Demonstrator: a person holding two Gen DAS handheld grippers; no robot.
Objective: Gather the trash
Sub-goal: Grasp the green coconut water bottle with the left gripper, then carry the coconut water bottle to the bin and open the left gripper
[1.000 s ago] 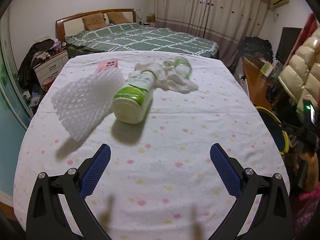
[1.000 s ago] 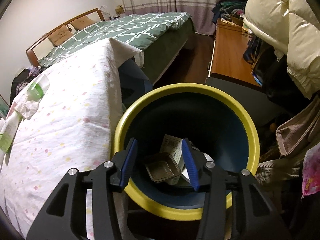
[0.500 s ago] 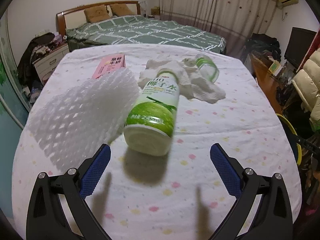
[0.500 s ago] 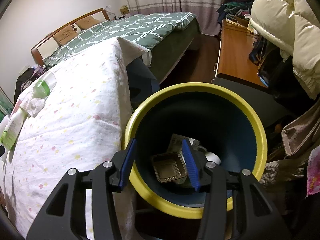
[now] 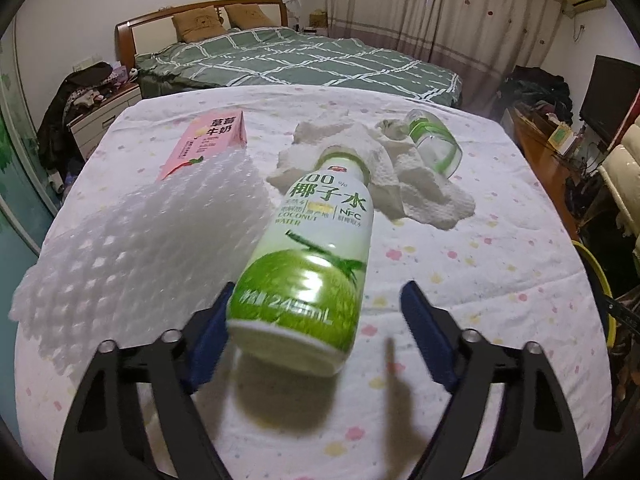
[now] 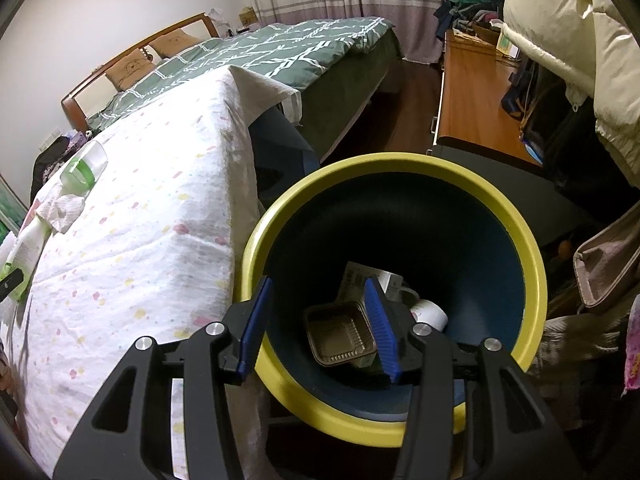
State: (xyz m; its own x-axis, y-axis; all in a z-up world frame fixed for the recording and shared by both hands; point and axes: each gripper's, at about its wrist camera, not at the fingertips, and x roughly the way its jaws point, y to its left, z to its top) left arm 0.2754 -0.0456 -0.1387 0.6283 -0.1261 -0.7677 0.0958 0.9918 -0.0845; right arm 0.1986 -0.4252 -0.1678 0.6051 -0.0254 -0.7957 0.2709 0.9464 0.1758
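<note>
A green-and-white coconut water bottle [image 5: 316,264] lies on the flower-print tablecloth [image 5: 480,280] with its base toward me. My left gripper [image 5: 320,312] straddles that base and its jaws are closing. The left pad is at the bottle's side, while the right pad stands clear of it. Around the bottle lie white foam netting [image 5: 140,248], a pink milk carton [image 5: 208,144], crumpled tissue [image 5: 420,196] and a clear cup [image 5: 432,144]. My right gripper [image 6: 318,328] hangs part open and empty over the yellow-rimmed bin [image 6: 400,164]. A brown tray [image 6: 340,334] and a white cup [image 6: 430,314] lie inside the bin.
The bin stands off the table's right edge, and its rim [image 5: 596,276] shows in the left wrist view. Behind the table is a green-quilted bed [image 5: 300,60]. A wooden desk [image 6: 472,104] and a cream puffy jacket [image 6: 580,40] crowd the right side. A cluttered nightstand [image 5: 96,116] stands at far left.
My left gripper has come forward and down to the bottle, whose base now sits between its jaws, and the jaws have narrowed. The right gripper has stayed over the bin.
</note>
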